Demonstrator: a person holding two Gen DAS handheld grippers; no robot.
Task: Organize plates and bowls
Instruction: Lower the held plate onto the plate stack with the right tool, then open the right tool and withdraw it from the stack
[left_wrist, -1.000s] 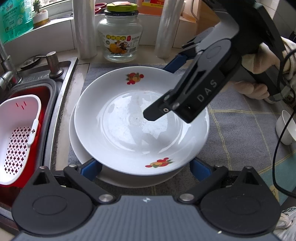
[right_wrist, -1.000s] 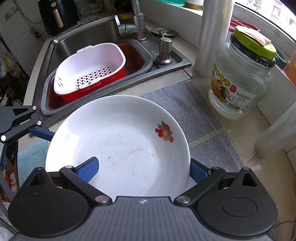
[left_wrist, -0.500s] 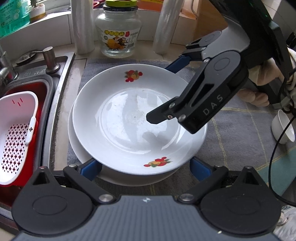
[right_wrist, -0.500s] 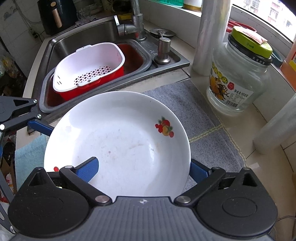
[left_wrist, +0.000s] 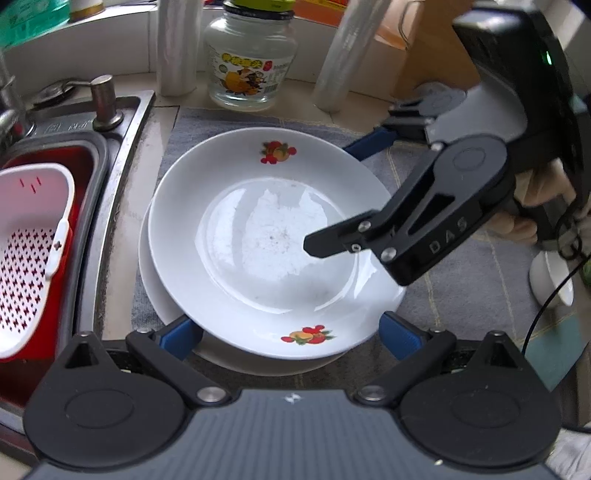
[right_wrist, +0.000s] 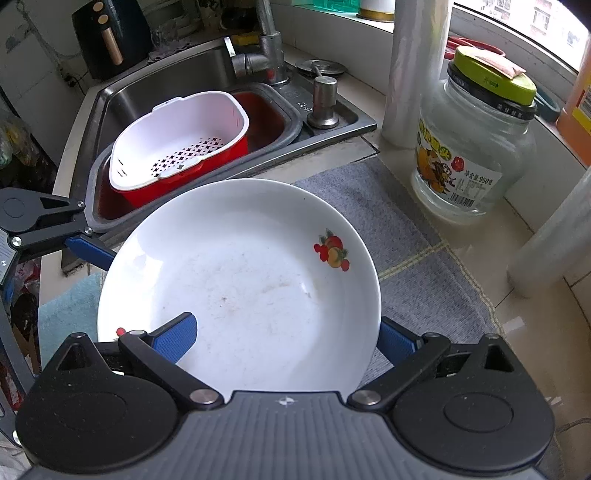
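Note:
A white plate (left_wrist: 273, 243) with red fruit prints lies slightly off-centre on a second white plate (left_wrist: 155, 291) on the grey mat (left_wrist: 461, 295). My right gripper (left_wrist: 327, 197) comes in from the right and is open. One finger hangs over the top plate's middle, the blue one lies beyond its far right rim. In the right wrist view the plate (right_wrist: 240, 280) fills the space between the right gripper's (right_wrist: 286, 325) fingers. My left gripper (left_wrist: 291, 326) is open, its blue pads flanking the plates' near edge.
A sink on the left holds a white colander in a red basin (left_wrist: 29, 251). A glass jar (left_wrist: 251, 62) and plastic-wrap rolls (left_wrist: 175, 44) stand at the back. A small white bowl (left_wrist: 550, 277) sits at the right, behind a gloved hand and cable.
My left gripper has drawn back a little, so the plates look smaller. The right gripper's finger has shifted slightly right over the plate. The plates have not moved.

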